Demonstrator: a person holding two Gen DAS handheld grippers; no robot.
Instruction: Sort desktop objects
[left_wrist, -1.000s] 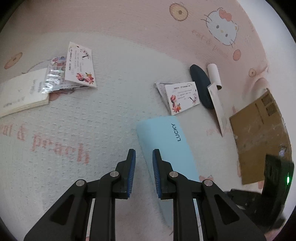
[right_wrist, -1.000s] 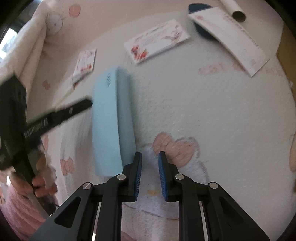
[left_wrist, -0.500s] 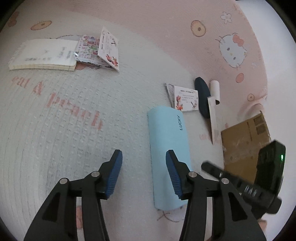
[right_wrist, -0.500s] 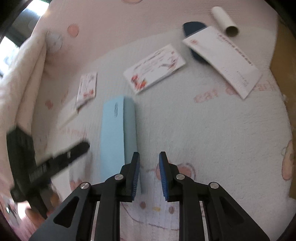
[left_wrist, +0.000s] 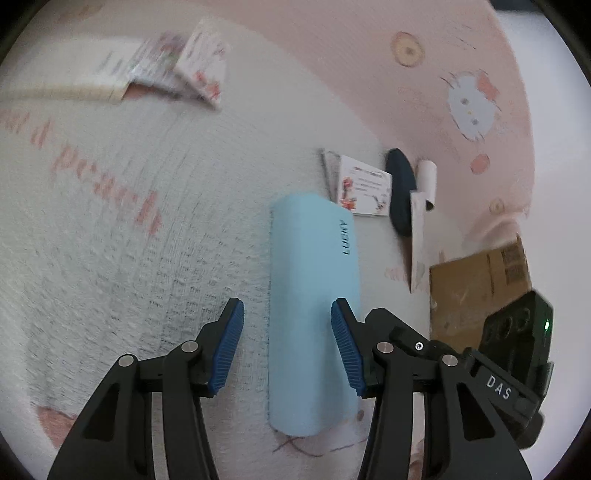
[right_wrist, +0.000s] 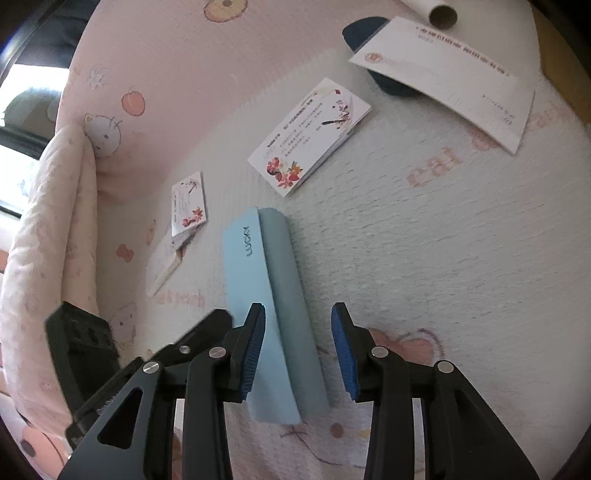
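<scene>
The light-blue case (left_wrist: 314, 295) marked LUCKY lay flat on the pale textured mat (left_wrist: 129, 258), long axis running away from both cameras. The left gripper (left_wrist: 286, 347) hung over its near half, fingers (left_wrist: 227, 347) spread to a middling gap, one blue pad on each side of the case and neither pressing it. The right gripper (right_wrist: 297, 350) came in from the other side, its jaws opening as we watched, the case's near end between them but no pad pressing it; the left pad sat right at its top edge.

Beyond the case's far end, a flowered card (right_wrist: 310, 136) lay just off its corner. Past that, a long white envelope (right_wrist: 443, 77) rested over a dark-blue oval object (left_wrist: 400, 192), with a paper tube (left_wrist: 426, 181) beside it. A second flowered card (right_wrist: 188, 203) and a cream notebook (right_wrist: 162, 266) sat well off to the left. A brown cardboard box (left_wrist: 476, 284) stood at the right edge.
</scene>
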